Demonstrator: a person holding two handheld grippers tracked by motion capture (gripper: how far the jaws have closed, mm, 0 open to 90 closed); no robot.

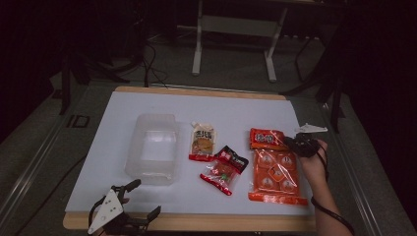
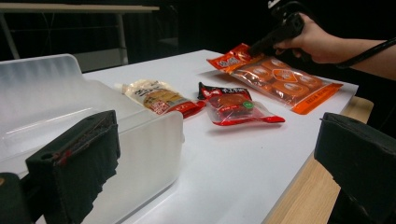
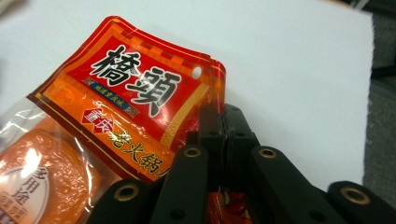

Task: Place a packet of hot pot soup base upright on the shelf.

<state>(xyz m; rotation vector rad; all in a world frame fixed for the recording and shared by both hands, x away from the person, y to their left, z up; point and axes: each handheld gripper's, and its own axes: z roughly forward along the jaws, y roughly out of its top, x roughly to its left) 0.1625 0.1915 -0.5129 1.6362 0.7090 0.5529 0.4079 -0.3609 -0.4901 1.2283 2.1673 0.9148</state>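
Orange packet (image 1: pixel 275 168): large flat pouch of round pieces sealed in clear film, lying at the right side of the white table (image 1: pixel 123 105), its red printed header toward the far edge.
Where it is held: the right gripper (image 3: pixel 223 122) has its jaws closed on the header's edge, near the punched hang hole; in the left gripper view the header end looks raised off the table while the rest lies flat.
Weight: I judge it the heaviest of the snacks, since it holds six separate pieces (they show as two rows of three in the high view).
Stiffness: soft film, so it will likely sag and swing below the pinched edge; the pieces inside seem firm.
Surface: glossy plastic, probably slippery; a thin seam gives little to bite on, so the grip could slide if the pouch is jerked.
Best hold: the flat sealed header, where it is pinched now, not the lumpy middle.
Left gripper (image 1: pixel 132 202): jaws spread wide, holding nothing, at the near left edge of the table just beside the clear tub (image 1: pixel 153 147).
Count of packets: three — the orange packet, a pale sauce pouch (image 1: pixel 202 142), and a small red snack bag (image 1: pixel 224 169).
Count of tubs: one, empty as far as I can see.
Count of grippers: two.
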